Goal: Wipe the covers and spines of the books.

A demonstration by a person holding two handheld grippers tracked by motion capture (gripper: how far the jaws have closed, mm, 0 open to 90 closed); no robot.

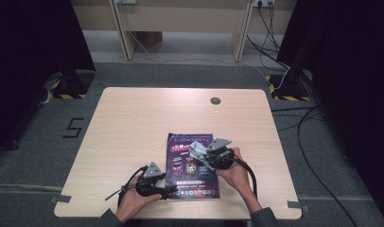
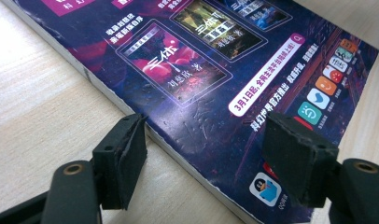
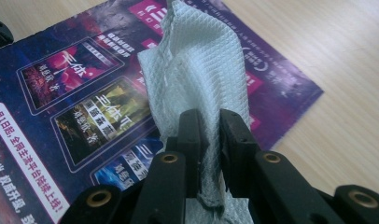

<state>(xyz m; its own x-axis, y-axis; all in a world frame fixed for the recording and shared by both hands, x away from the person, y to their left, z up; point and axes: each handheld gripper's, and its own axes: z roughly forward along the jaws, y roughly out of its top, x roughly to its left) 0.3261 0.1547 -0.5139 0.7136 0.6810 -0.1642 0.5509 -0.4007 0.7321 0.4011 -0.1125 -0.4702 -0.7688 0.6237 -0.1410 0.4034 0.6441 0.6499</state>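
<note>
We should drag the cloth flat across the magazine, which lies near the table's front edge, in steady strokes. Our right gripper is clamped tight on the cloth, while our left gripper straddles the magazine's front-left corner, jaws apart, so we should pin that corner.

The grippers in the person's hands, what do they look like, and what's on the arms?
Both the left gripper and the right gripper are black, each topped with a grey three-cornered plate and trailing a black cable toward the person. Up close, the jaws are matte black bars with brass-coloured rivets at the joints and blocky dark pads. Dark grey sleeves cover the forearms at the bottom edge.
</note>
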